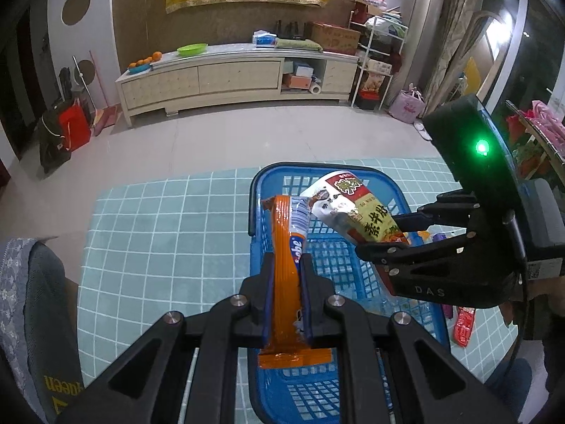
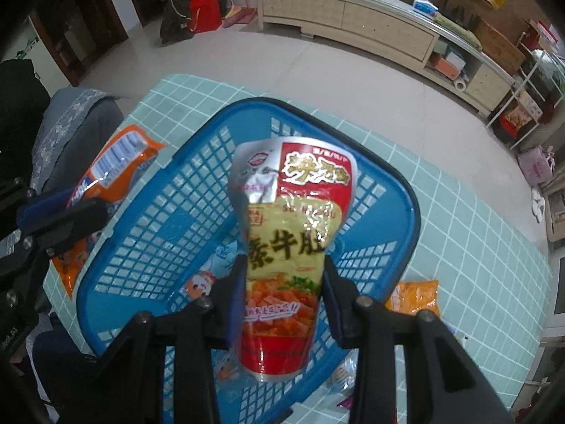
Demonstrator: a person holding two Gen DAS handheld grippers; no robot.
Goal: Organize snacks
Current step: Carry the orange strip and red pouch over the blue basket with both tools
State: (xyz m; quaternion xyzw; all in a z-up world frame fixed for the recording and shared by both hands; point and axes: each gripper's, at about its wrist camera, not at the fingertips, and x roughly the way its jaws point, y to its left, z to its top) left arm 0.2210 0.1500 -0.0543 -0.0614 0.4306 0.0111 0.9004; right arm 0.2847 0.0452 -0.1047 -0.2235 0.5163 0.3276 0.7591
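Left tool [image 1: 286, 282] pinches a long orange snack packet [image 1: 286, 247] edge-on, held above the near end of a blue plastic basket [image 1: 339, 268]. Right tool [image 2: 282, 282] grips a red and yellow snack pouch [image 2: 289, 233] around its middle, held directly over the basket's open mesh. Basket sits on a surface covered in pale teal grid cloth [image 1: 159, 233]. Another orange packet [image 2: 415, 296] lies on the cloth just beside the basket's right side.
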